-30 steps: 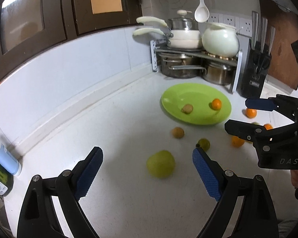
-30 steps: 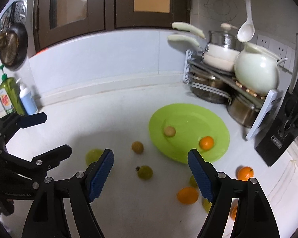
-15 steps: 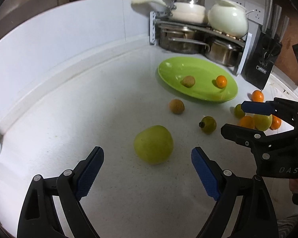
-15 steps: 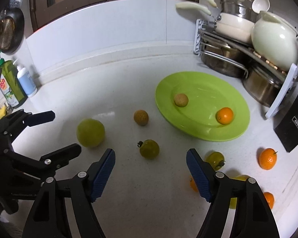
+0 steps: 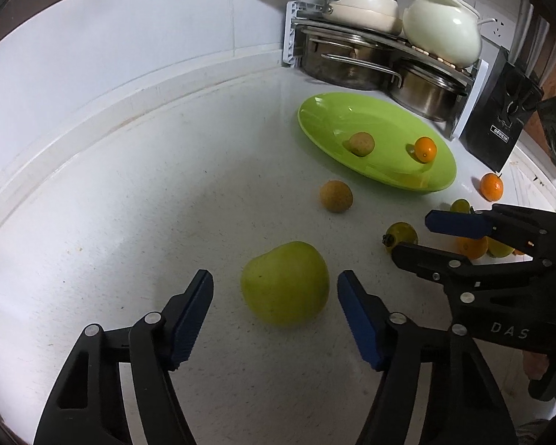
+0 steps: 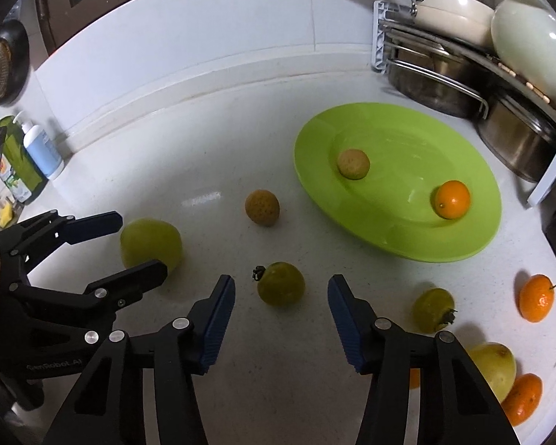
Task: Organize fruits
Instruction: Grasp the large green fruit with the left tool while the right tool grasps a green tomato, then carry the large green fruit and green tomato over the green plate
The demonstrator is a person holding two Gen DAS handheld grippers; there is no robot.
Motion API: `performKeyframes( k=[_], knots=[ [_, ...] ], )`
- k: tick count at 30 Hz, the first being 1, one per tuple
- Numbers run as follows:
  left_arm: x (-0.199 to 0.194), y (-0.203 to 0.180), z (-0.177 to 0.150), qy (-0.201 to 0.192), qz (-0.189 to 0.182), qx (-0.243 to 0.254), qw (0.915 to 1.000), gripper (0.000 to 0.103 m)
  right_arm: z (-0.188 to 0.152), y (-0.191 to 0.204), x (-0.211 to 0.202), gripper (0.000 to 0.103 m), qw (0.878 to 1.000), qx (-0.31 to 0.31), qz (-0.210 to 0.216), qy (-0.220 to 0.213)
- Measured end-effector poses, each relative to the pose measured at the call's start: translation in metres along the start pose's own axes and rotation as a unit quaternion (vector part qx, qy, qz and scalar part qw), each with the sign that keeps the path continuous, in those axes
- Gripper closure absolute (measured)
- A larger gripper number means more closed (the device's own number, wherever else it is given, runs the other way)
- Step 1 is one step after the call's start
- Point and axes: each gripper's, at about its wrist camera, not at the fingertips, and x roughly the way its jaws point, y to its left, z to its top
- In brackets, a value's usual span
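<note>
Now both grippers are set to pick at once, with the flat lime-green plastic plate (image 6: 396, 244) as the landmark. Far left of the plate, the left gripper (image 5: 276, 309) straddles the large round yellow-green apple (image 5: 285, 283) on the white speckled counter (image 5: 148, 204); its jaws are closing, blue pads not yet touching the skin. Nearer the plate's front edge, the right gripper (image 6: 281, 311) brackets the small olive-green fruit with a dark stem (image 6: 281, 283), jaws likewise closing with gaps on both sides. To grip well, each pair should probably sink lower so the pads meet the fruit's widest girth, squeezing evenly so neither rolls away. On the plate rest a tan dimpled fruit (image 6: 353, 163) and a small orange (image 6: 452, 199).
</note>
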Motion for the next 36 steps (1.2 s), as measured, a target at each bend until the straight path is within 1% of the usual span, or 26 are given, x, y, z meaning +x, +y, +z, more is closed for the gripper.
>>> performKeyframes(
  k=[3,6,9,11,14,16,17,29,36],
  knots=[
    [0.002,-0.002,0.0,0.001,0.002,0.004,1.0,0.037,0.001,-0.002,0.004,0.055,1.0,0.001,0.003,0.004],
    [0.004,-0.002,0.002,0.002,0.0,0.003,1.0,0.04,0.002,-0.001,0.007,0.058,1.0,-0.003,0.001,0.006],
    [0.006,-0.003,0.002,0.004,0.0,0.001,1.0,0.046,0.003,-0.001,0.011,0.061,1.0,-0.007,-0.001,0.011],
    [0.008,-0.003,0.002,0.005,-0.003,0.0,1.0,0.052,0.002,-0.001,0.013,0.064,1.0,-0.007,0.0,0.014],
    [0.008,-0.003,0.001,0.005,-0.003,0.0,1.0,0.053,0.002,0.0,0.015,0.066,1.0,-0.009,0.0,0.015],
    [0.008,-0.004,0.001,0.004,-0.002,0.001,1.0,0.053,0.001,0.0,0.016,0.071,1.0,-0.008,0.002,0.016],
    [0.008,-0.004,0.001,0.004,-0.002,0.002,1.0,0.053,0.001,0.0,0.016,0.072,1.0,-0.006,0.002,0.017],
    [0.008,-0.003,0.001,0.003,-0.005,-0.001,1.0,0.053,0.002,0.001,0.01,0.072,1.0,-0.002,0.007,0.007],
    [-0.001,-0.005,0.003,-0.008,-0.007,0.0,0.9999,0.053,0.002,0.002,0.0,0.072,1.0,-0.005,0.008,-0.002]
  ],
)
